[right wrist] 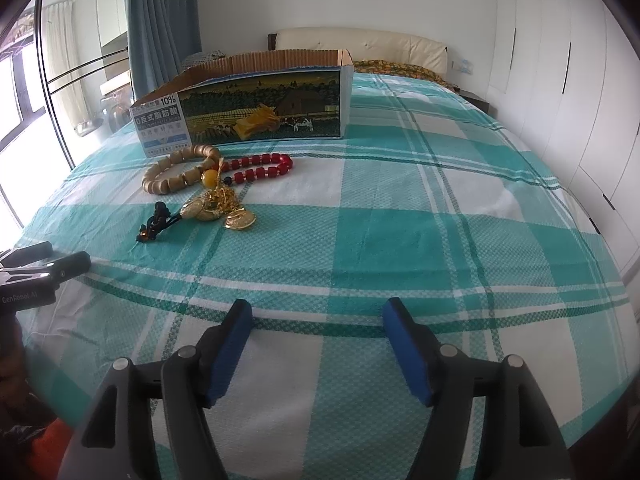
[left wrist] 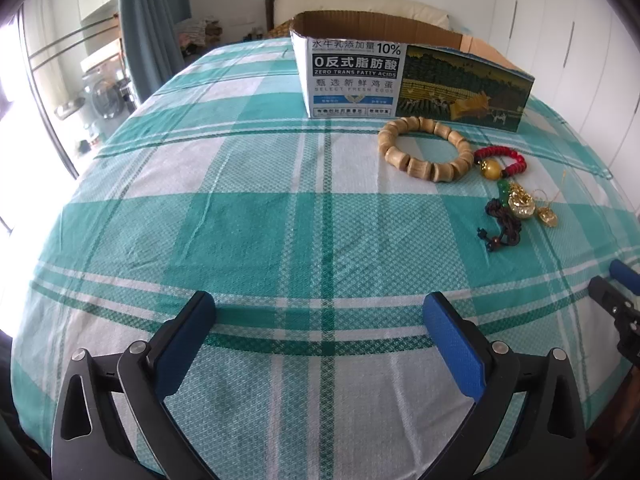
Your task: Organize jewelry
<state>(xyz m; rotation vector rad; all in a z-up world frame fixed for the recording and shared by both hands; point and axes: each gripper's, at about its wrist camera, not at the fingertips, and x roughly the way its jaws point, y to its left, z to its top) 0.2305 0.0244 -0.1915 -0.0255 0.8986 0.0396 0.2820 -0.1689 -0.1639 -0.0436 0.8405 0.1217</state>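
A wooden bead bracelet (left wrist: 424, 148) (right wrist: 176, 174) lies on the plaid bedsheet in front of an open cardboard box (left wrist: 412, 80) (right wrist: 256, 108). Beside it lie a red bead bracelet with a yellow bead (left wrist: 502, 162) (right wrist: 260, 170), gold charms (left wrist: 524, 204) (right wrist: 216, 210) and a dark cord piece (left wrist: 502, 224) (right wrist: 158, 222). My left gripper (left wrist: 320, 316) is open and empty, well short and left of the jewelry. My right gripper (right wrist: 318, 320) is open and empty, short and right of the jewelry.
The teal and white plaid bedsheet (left wrist: 240, 208) (right wrist: 420, 220) covers the bed. A headboard with a pillow (right wrist: 360, 46) is behind the box. White wardrobes (right wrist: 560, 80) stand at right, a curtain and window (left wrist: 152, 8) at left.
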